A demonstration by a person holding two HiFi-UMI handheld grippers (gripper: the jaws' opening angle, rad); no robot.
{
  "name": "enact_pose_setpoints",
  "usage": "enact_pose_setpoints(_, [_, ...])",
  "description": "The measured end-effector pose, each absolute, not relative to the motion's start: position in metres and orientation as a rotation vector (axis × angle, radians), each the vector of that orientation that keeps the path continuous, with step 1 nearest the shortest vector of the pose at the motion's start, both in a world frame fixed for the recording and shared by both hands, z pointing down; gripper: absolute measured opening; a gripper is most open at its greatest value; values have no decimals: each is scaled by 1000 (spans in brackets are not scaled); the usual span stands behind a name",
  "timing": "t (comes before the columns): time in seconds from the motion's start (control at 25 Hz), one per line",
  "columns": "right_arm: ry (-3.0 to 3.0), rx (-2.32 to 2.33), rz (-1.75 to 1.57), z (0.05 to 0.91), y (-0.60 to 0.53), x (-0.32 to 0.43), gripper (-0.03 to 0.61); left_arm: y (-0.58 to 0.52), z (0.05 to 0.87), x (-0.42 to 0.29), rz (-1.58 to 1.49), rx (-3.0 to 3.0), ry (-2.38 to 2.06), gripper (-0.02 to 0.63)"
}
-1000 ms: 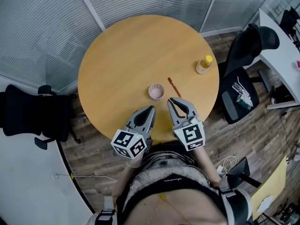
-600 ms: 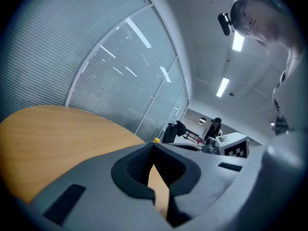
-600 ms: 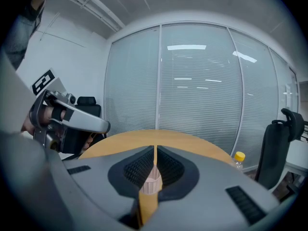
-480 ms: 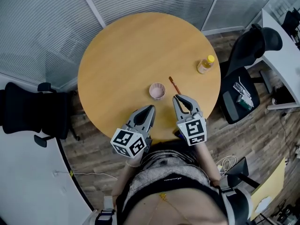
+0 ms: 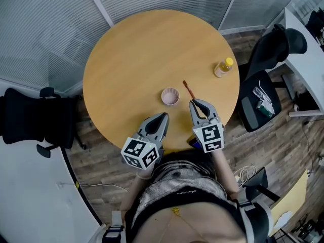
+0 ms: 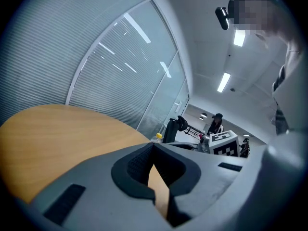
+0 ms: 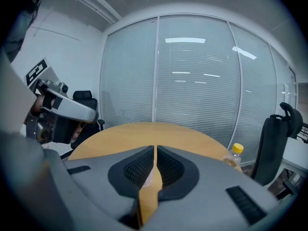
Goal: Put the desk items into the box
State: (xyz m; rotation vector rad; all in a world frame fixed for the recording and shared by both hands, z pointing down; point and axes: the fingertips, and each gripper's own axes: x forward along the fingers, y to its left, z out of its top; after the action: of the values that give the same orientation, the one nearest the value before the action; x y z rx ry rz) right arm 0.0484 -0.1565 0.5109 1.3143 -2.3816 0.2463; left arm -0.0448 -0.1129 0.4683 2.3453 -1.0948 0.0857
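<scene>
Pen point(image 5: 189, 89) just ahead of R tool point(image 5: 196, 103), cup point(image 5: 170, 96) near L tool point(image 5: 163, 116), both closed, empty

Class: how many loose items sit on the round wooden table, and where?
3. On the round wooden table: a small pink cup toward the near edge; a thin brown stick just right of it; a yellow-capped clear bottle by the right edge. Nothing else shows.

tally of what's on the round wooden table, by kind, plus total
Small pink round cup: 1
Thin reddish-brown stick, maybe a pencil: 1
Clear plastic bottle with yellow cap: 1
Total: 3
</scene>
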Motion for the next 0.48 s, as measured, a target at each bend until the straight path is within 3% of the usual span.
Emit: enact_pose_setpoints(0.48, [-2278,1365,291,540,-180,73,32,-116,479,-47,113,2317,-1084,2])
